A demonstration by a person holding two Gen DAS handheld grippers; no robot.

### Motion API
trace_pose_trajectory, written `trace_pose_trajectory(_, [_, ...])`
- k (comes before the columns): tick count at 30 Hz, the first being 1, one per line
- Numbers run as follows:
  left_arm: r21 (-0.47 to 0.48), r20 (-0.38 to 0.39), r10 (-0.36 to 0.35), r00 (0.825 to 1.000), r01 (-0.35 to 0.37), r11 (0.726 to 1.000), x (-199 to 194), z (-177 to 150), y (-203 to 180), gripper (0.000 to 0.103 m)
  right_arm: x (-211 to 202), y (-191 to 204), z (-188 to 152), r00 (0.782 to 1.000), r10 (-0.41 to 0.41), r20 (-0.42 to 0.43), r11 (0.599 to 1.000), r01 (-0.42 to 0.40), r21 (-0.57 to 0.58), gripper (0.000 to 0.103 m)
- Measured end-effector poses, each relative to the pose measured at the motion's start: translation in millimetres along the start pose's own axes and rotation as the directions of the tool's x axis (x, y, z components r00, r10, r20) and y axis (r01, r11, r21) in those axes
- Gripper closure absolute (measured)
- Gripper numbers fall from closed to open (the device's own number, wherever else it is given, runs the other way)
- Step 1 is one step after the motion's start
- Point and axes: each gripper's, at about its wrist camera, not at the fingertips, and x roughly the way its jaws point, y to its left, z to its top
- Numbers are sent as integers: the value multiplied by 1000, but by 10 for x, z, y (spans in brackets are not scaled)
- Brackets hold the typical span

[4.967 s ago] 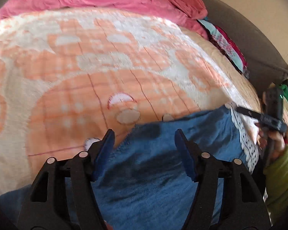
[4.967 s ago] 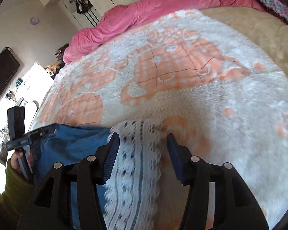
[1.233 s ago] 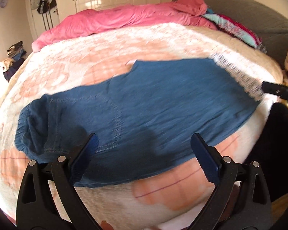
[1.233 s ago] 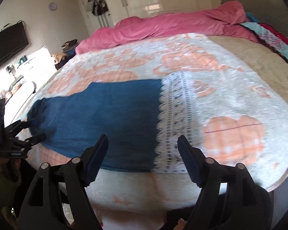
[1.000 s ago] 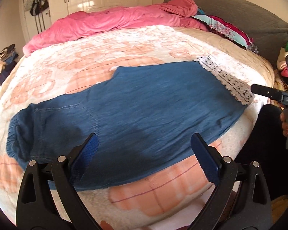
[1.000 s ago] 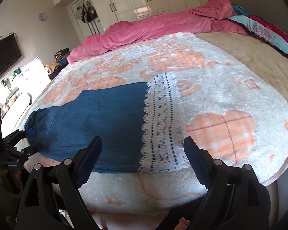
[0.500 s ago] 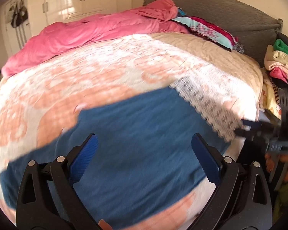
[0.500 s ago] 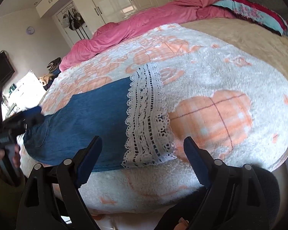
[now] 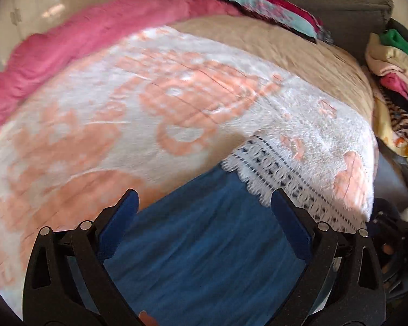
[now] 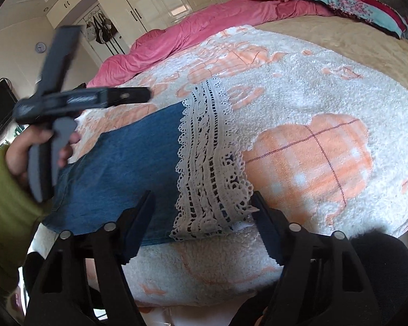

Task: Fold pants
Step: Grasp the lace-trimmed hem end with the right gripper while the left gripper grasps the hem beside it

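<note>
The blue pants (image 10: pixel 122 163) lie flat on the white and orange blanket (image 10: pixel 326 108) near the bed's front edge, the white lace hem (image 10: pixel 209 163) toward the right side. The right gripper (image 10: pixel 204 217) hangs low over the hem's near corner; its 2 jaws are closing, the lace edge lies between them, and the pads do not yet press on it. The left gripper (image 9: pixel 204 212) hovers over the blue cloth just beside the hem, jaws wide apart and holding nothing. In the right wrist view a hand (image 10: pixel 35 149) in an olive sleeve (image 10: pixel 5 212) holds it above the pants. A pink duvet (image 10: pixel 204 27) lies along the bed's far side.
</note>
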Motion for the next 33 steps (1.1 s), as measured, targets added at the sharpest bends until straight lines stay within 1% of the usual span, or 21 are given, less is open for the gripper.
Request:
trace_pose_trajectory(1, [-8, -19, -30, 999, 30, 1000, 110, 44, 25, 14, 1, 1, 2, 1000, 2, 5, 1000, -2, 0, 42])
trace_pose_trajectory(2, [-15, -31, -50, 998, 50, 999, 188, 80, 44, 17, 2, -4, 4, 1000, 11, 9, 1000, -11, 2, 47])
trace_pose_trajectory(3, [-16, -42, -67, 997, 66, 998, 249, 101, 53, 23, 9, -6, 7, 1000, 29, 13, 1000, -29, 5, 50])
trace_pose_trajectory(4, [-21, -50, -85, 995, 84, 996, 315, 126, 75, 31, 24, -7, 14, 999, 35, 11, 999, -35, 4, 50])
trace_pose_trajectory(7, [-31, -79, -162, 984, 160, 987, 465, 164, 108, 35, 103, -26, 29, 999, 37, -1, 999, -37, 16, 50])
trace_pose_trajectory(8, [-36, -95, -207, 974, 205, 978, 527, 175, 115, 36, 118, -36, 36, 999, 42, 2, 999, -42, 23, 50])
trace_pose_trajectory(9, [-34, -104, -233, 967, 231, 972, 568, 184, 93, 38, 136, -46, 41, 999, 45, 4, 999, -45, 30, 50])
trace_pose_trajectory(10, [-25, -118, -257, 959, 256, 966, 616, 190, 72, 44, 149, -55, 46, 999, 48, 4, 998, -48, 34, 50])
trace_pose_trajectory(13, [7, -144, -290, 946, 294, 956, 710, 203, 35, 49, 149, -52, 42, 998, 58, 8, 998, -58, 32, 51])
trace_pose_trajectory(14, [14, -148, -312, 939, 317, 948, 714, 208, 34, 51, 146, -59, 39, 998, 60, 10, 998, -61, 33, 55])
trace_pose_trajectory(15, [22, -147, -337, 930, 344, 939, 705, 208, 34, 58, 153, -76, 45, 998, 64, 13, 997, -64, 41, 55])
trace_pose_trajectory(17, [52, -143, -376, 915, 387, 921, 662, 181, 3, 60, 189, -94, 59, 997, 74, 16, 996, -75, 54, 55])
trace_pose_trajectory(19, [67, -144, -365, 920, 377, 924, 679, 154, -14, 59, 227, -70, 70, 997, 70, 14, 997, -70, 43, 55])
trace_pose_trajectory(22, [27, -139, -377, 916, 384, 923, 734, 142, 17, 60, 268, -48, 82, 997, 74, 12, 997, -75, 35, 55])
trace_pose_trajectory(25, [21, -124, -358, 926, 363, 932, 727, 144, -7, 61, 275, -70, 95, 996, 82, 16, 996, -83, 44, 58])
trace_pose_trajectory(26, [22, -114, -345, 931, 350, 937, 698, 136, -41, 63, 273, -77, 98, 996, 84, 17, 995, -85, 47, 60])
trace_pose_trajectory(27, [30, -111, -337, 935, 342, 939, 659, 124, -63, 68, 276, -77, 98, 996, 85, 16, 995, -86, 47, 65])
trace_pose_trajectory(29, [38, -111, -301, 947, 307, 951, 648, 109, -95, 75, 288, -66, 100, 996, 89, 11, 995, -90, 40, 69])
trace_pose_trajectory(30, [27, -106, -297, 949, 302, 953, 643, 110, -97, 79, 295, -59, 100, 996, 94, 8, 995, -94, 35, 75])
trace_pose_trajectory(32, [28, -84, -296, 951, 299, 954, 604, 87, -92, 83, 328, -35, 103, 993, 119, -2, 993, -118, 26, 77])
trace_pose_trajectory(33, [36, -69, -298, 952, 300, 953, 575, 67, -88, 86, 329, -23, 103, 993, 114, -1, 993, -114, 20, 77])
